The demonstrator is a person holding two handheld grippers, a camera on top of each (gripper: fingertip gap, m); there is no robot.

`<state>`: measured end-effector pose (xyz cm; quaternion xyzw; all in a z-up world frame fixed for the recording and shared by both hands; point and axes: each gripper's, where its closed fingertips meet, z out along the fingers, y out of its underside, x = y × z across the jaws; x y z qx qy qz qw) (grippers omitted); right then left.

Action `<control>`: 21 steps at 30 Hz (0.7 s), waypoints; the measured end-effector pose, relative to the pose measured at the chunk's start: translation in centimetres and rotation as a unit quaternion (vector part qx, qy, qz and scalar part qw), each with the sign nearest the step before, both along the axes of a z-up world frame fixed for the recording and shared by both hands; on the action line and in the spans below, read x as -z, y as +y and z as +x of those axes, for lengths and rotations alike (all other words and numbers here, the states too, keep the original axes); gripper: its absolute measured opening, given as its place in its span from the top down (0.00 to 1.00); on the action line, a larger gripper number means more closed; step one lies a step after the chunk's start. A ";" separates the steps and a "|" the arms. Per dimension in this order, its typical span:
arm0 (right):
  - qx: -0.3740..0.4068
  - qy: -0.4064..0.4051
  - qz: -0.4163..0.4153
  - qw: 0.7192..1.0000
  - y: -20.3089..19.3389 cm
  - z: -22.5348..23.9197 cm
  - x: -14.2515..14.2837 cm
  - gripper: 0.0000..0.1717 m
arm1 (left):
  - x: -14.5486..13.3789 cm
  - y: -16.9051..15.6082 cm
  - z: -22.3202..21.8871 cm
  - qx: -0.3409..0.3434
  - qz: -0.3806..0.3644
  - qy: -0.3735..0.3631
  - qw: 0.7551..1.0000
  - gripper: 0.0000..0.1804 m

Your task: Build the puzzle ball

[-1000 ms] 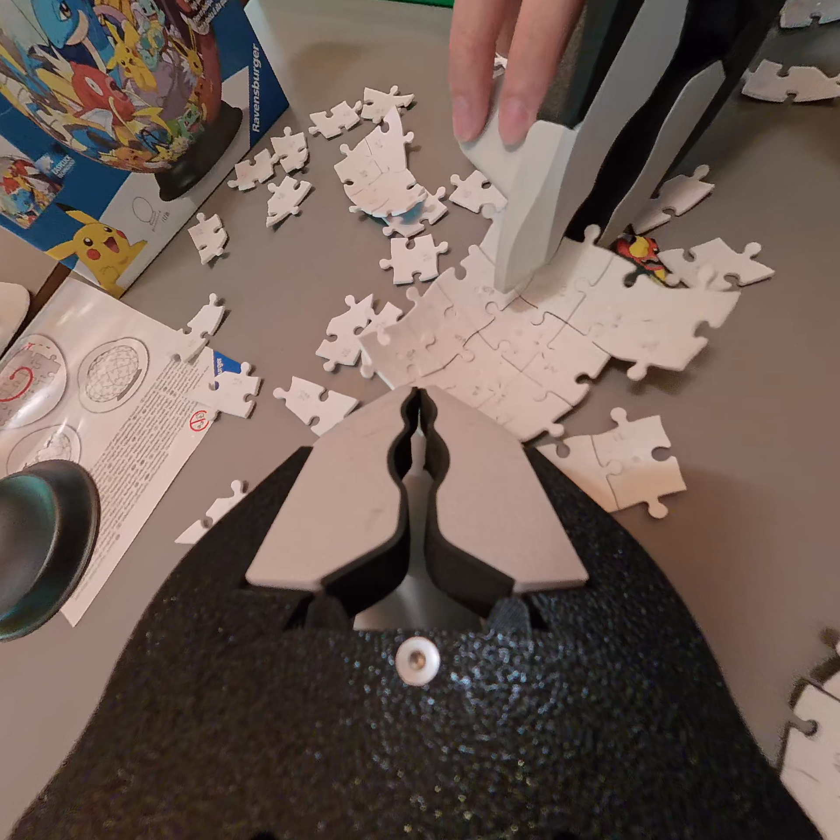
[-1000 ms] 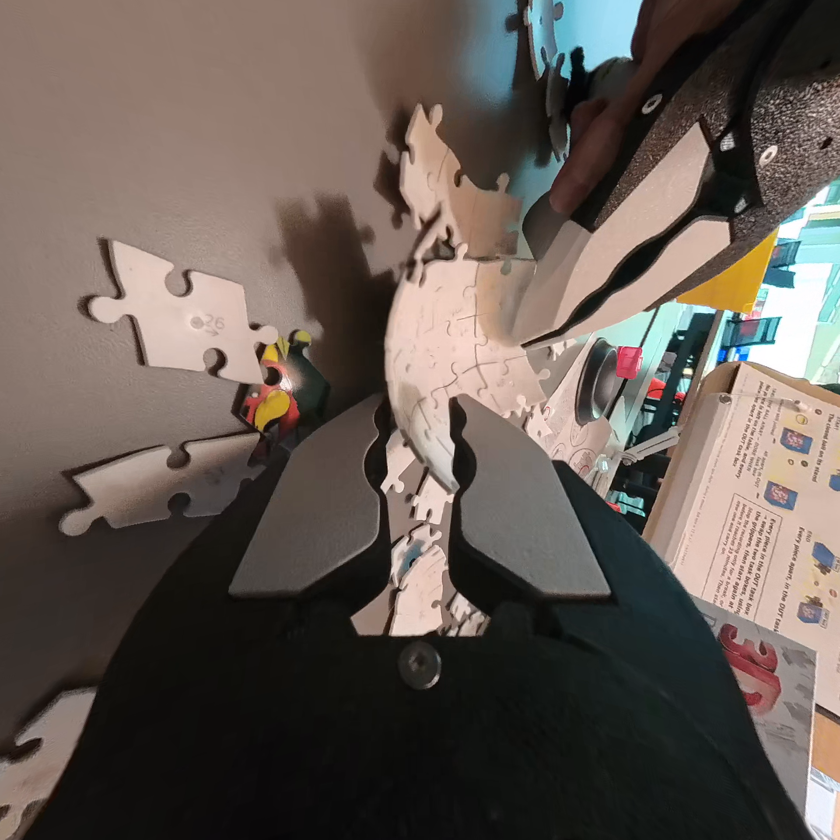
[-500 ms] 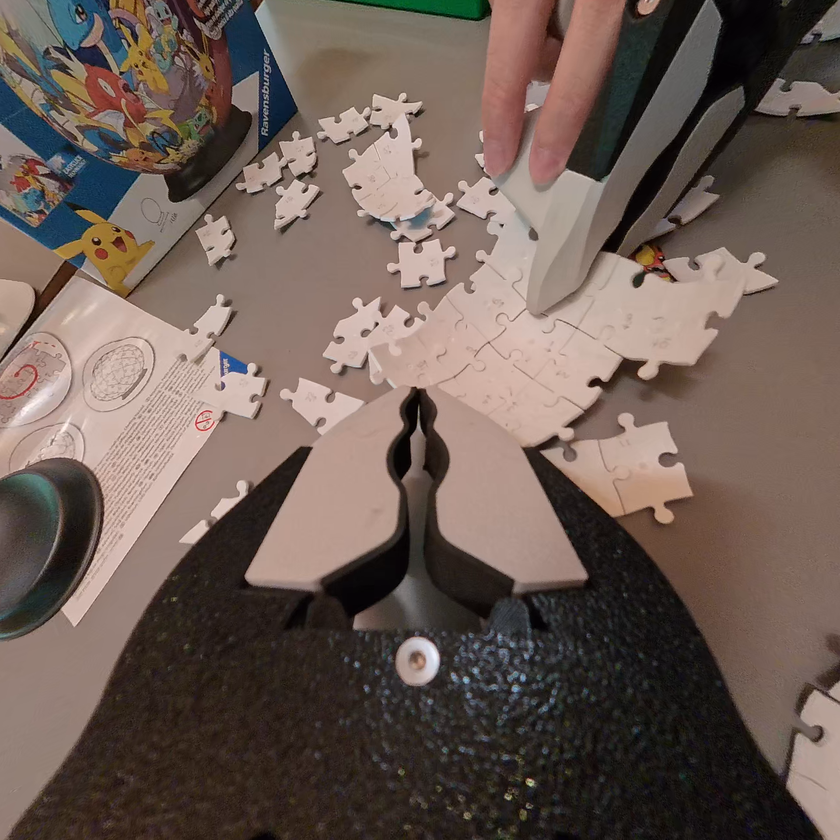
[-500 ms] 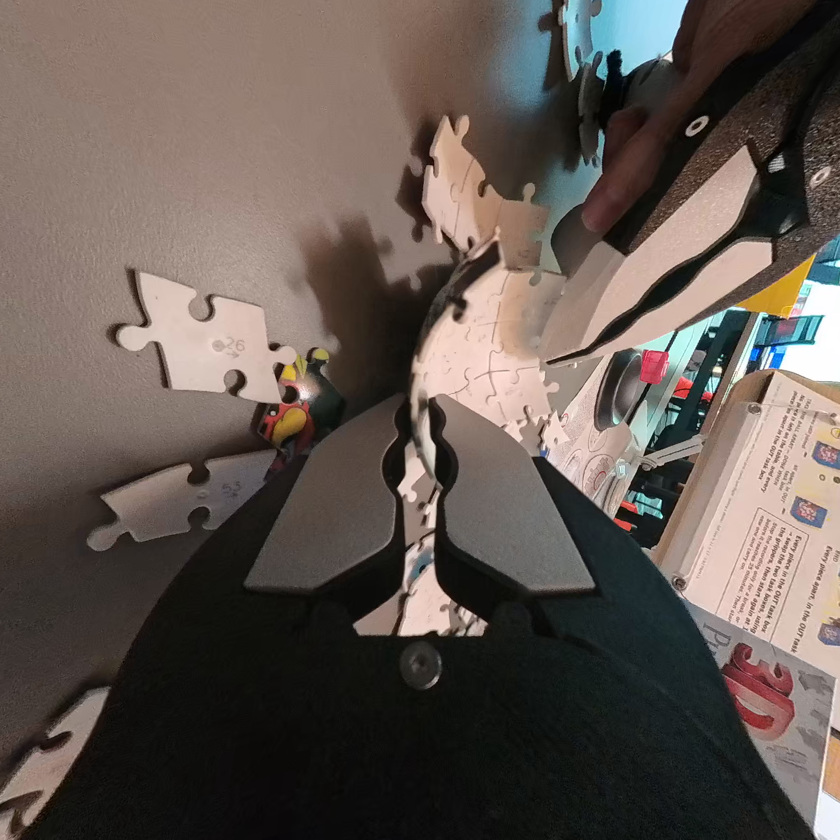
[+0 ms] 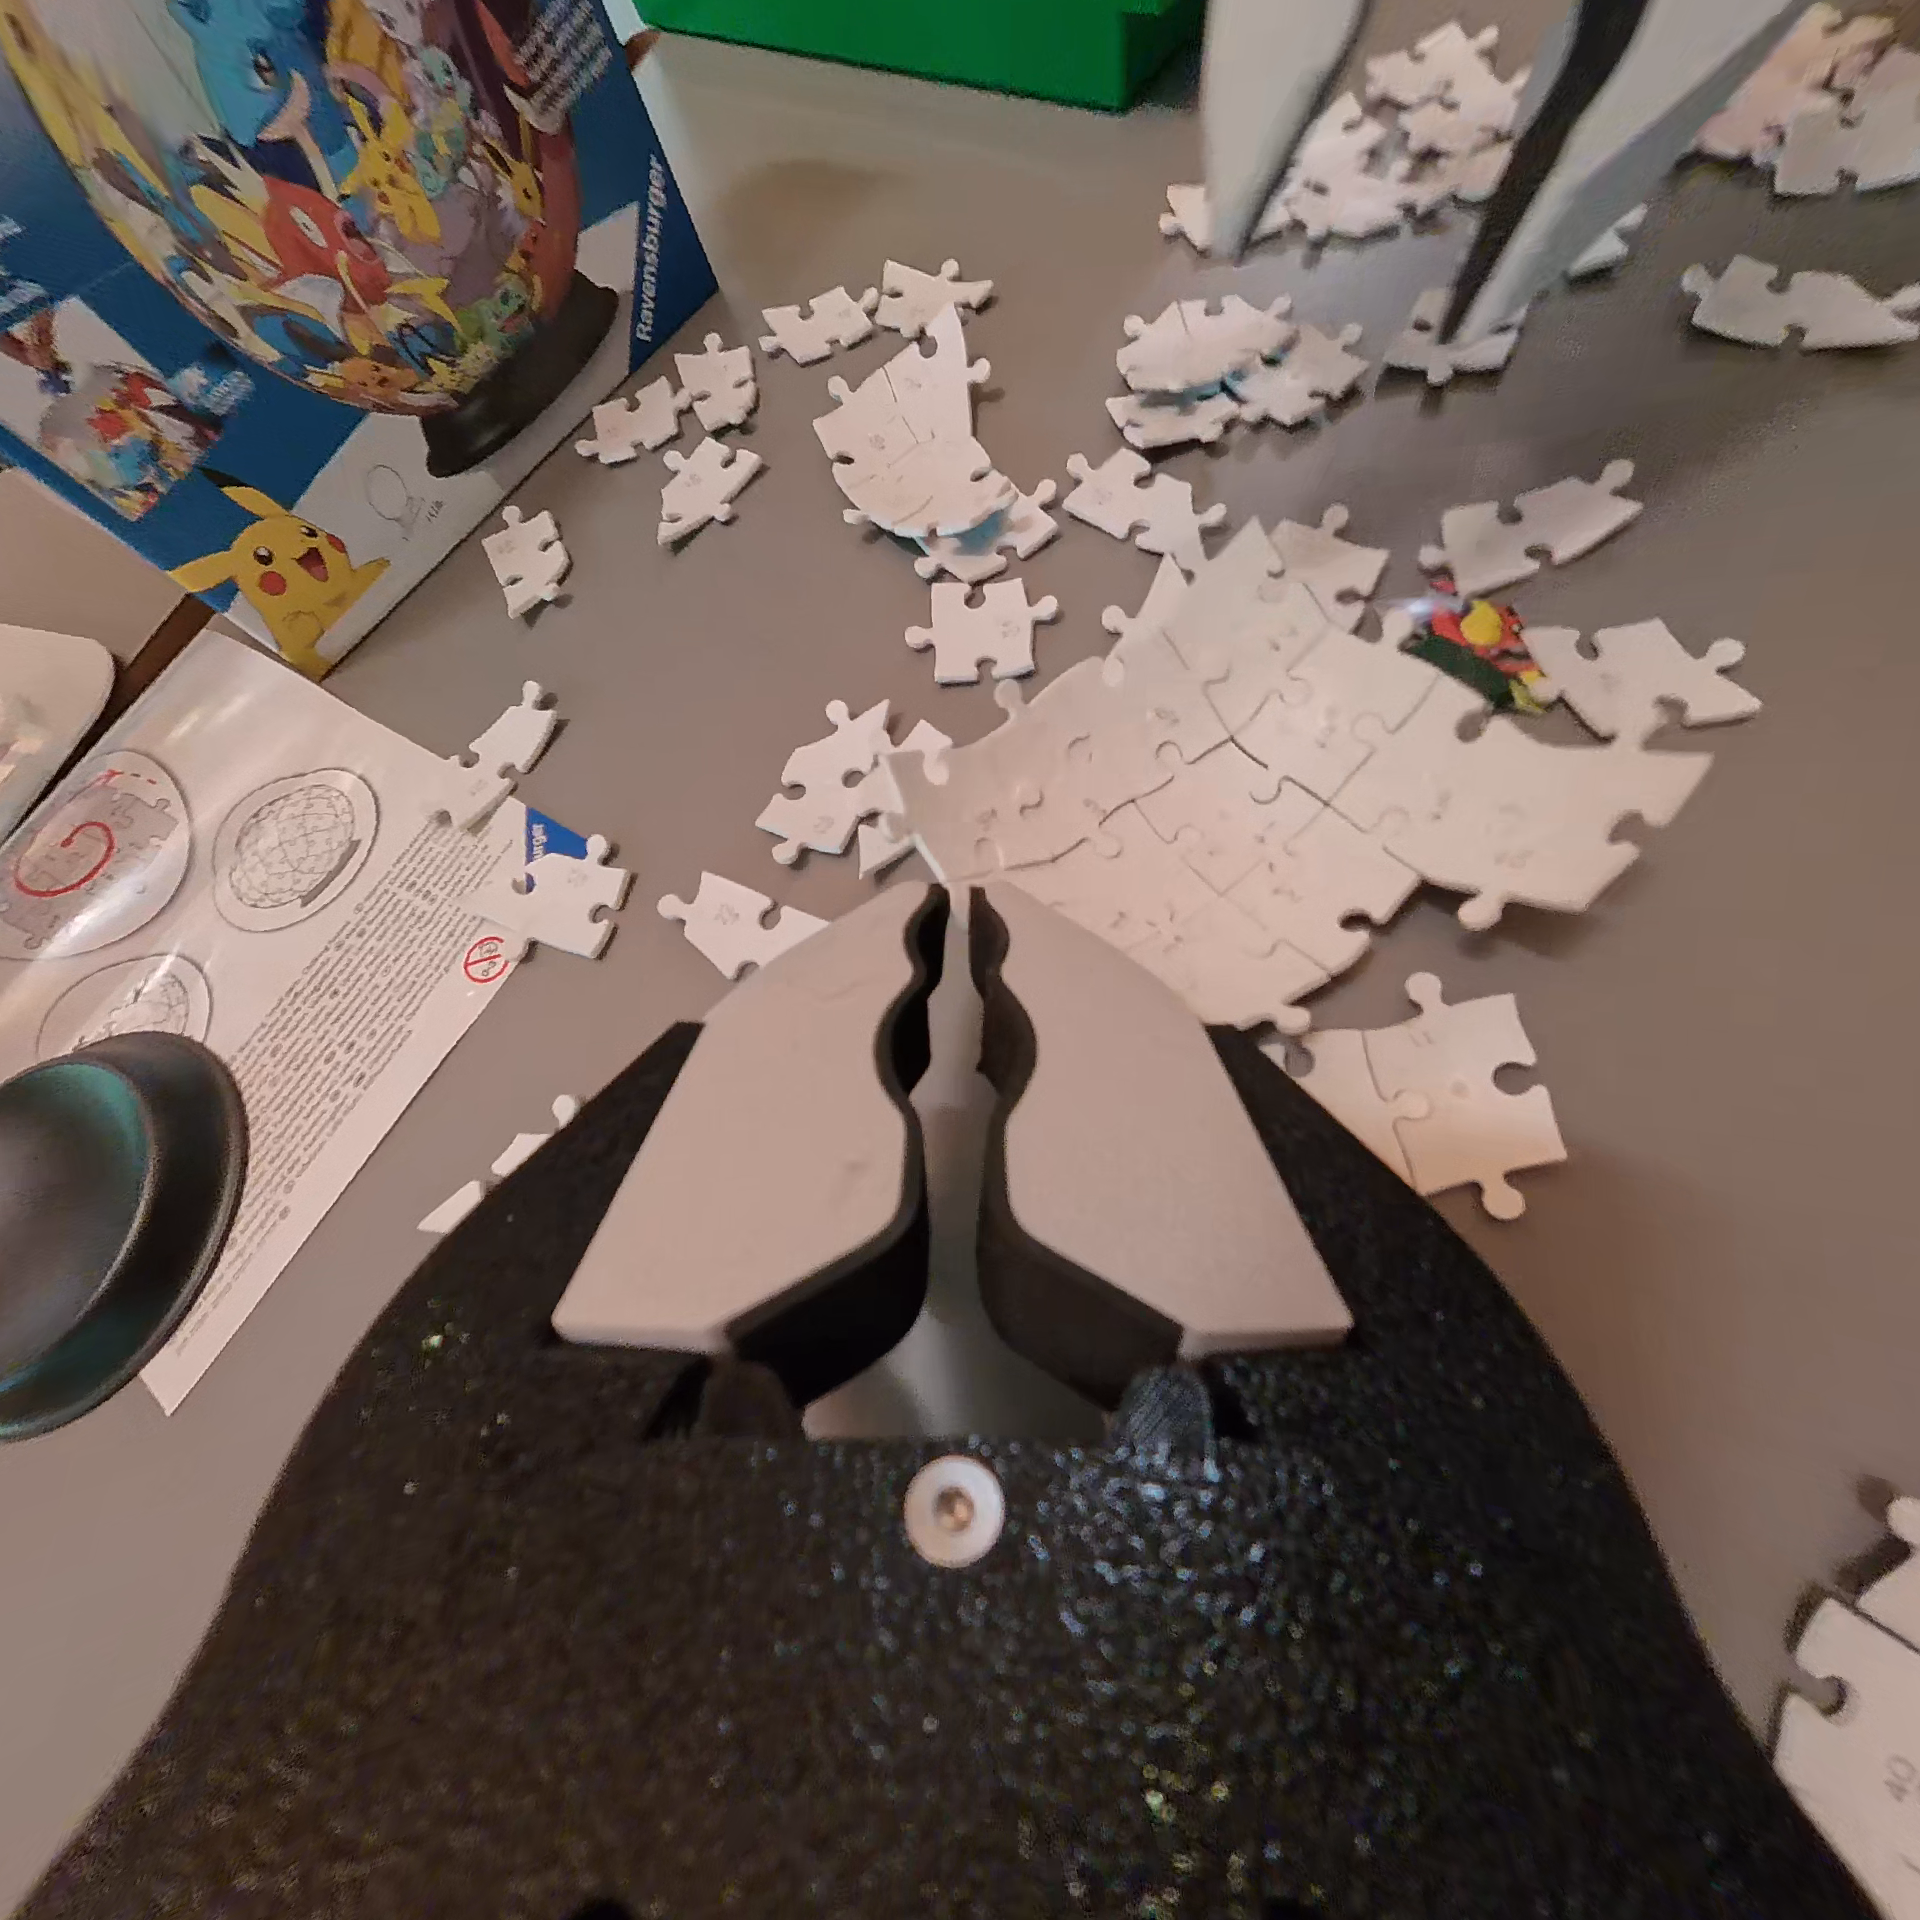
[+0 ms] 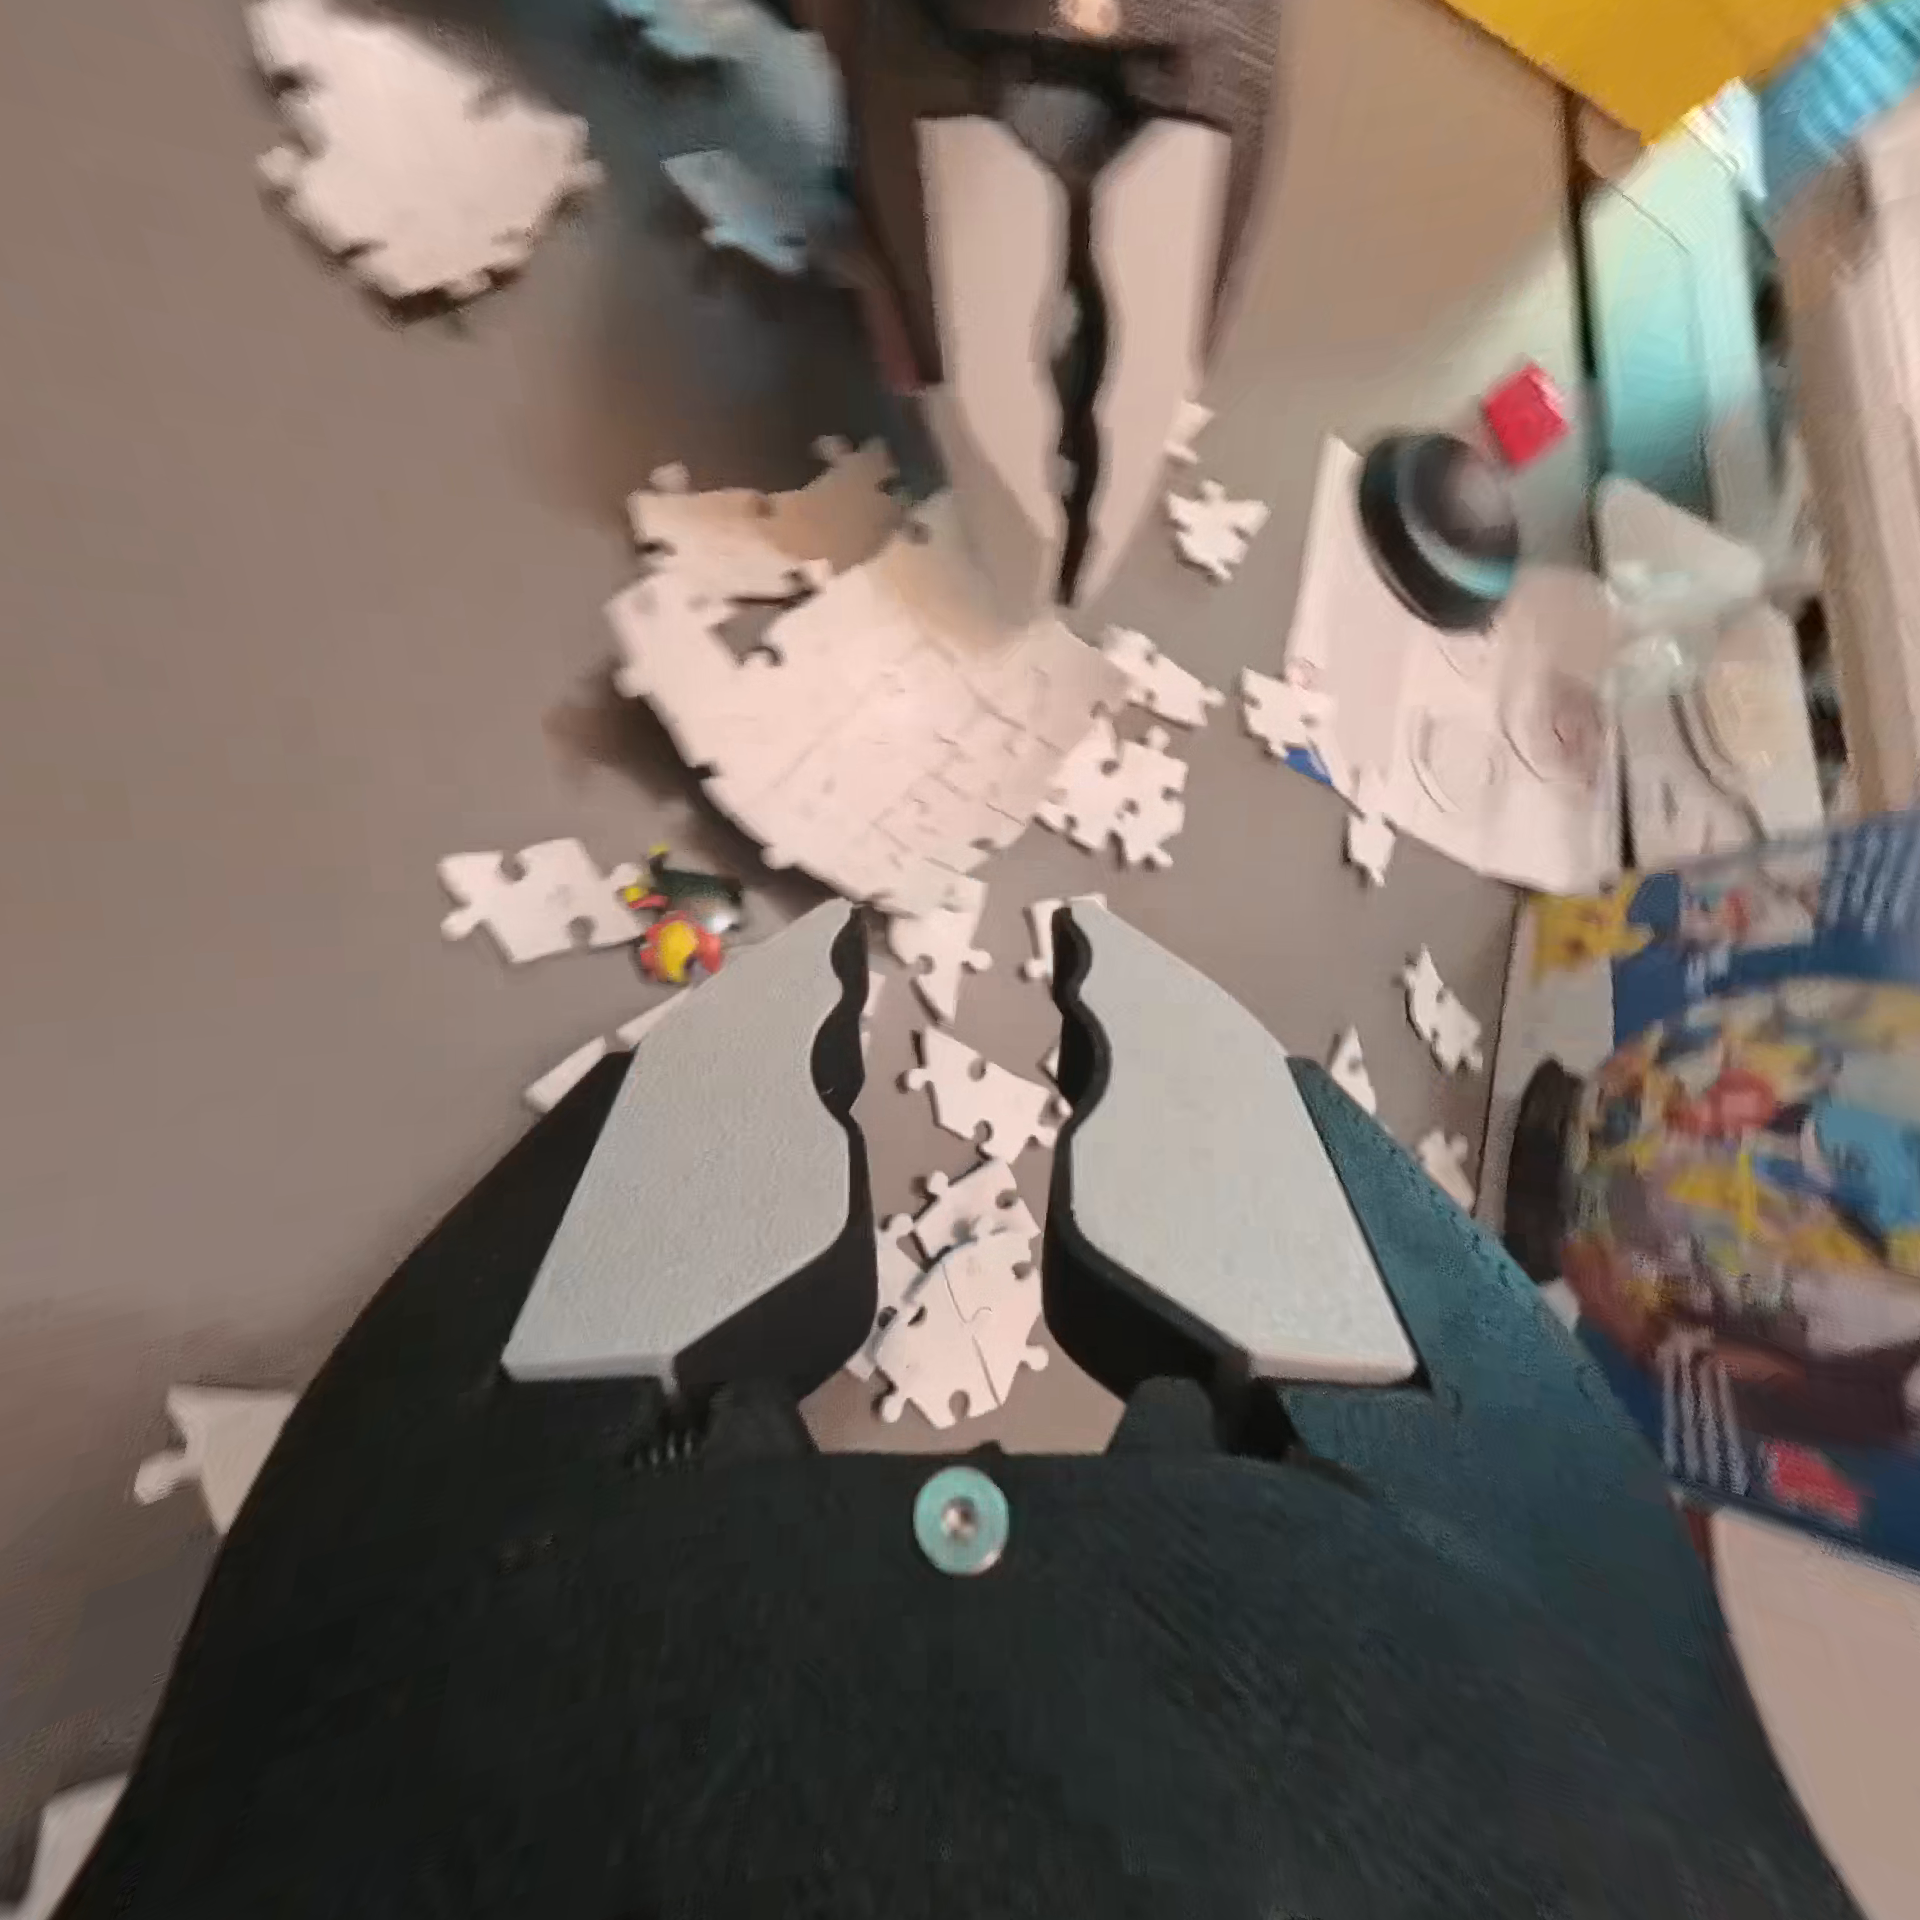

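Matt plastic, card and paper on a dull grey top

The left gripper has a black, rough, speckled shell, smooth matt grey fingers and a shiny metal screw. The puzzle pieces look like stiff matt white card, one printed piece glossy. The box is glossy printed cardboard, the leaflet thin paper, and the table smooth and matt.
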<state>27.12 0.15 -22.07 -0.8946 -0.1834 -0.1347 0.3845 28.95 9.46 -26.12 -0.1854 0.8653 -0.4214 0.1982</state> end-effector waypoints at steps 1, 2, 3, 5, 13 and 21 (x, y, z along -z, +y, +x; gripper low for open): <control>0.038 0.017 0.021 0.999 0.2 0.8 -0.3 0.80 | -0.3 0.0 0.0 -0.006 -0.007 -0.002 1.000 0.98; 0.061 0.035 0.043 0.997 0.5 1.1 -0.5 0.80 | -0.7 0.2 0.1 -0.012 -0.013 -0.007 1.000 0.98; 0.066 0.046 0.057 0.995 0.7 1.0 -0.6 0.81 | -1.2 0.4 0.1 -0.019 -0.017 -0.014 1.000 0.97; 0.044 0.018 0.071 0.996 0.9 0.1 -0.7 0.81 | -2.2 1.0 -0.1 -0.030 -0.019 -0.028 0.999 0.96; 0.024 -0.066 0.040 0.997 0.9 -4.7 0.7 0.78 | -3.0 2.6 -4.3 -0.021 0.039 -0.050 0.998 0.94; 0.060 -0.133 0.052 0.988 3.4 -6.5 2.3 0.79 | -0.3 2.1 -8.4 0.032 0.094 0.003 0.995 0.82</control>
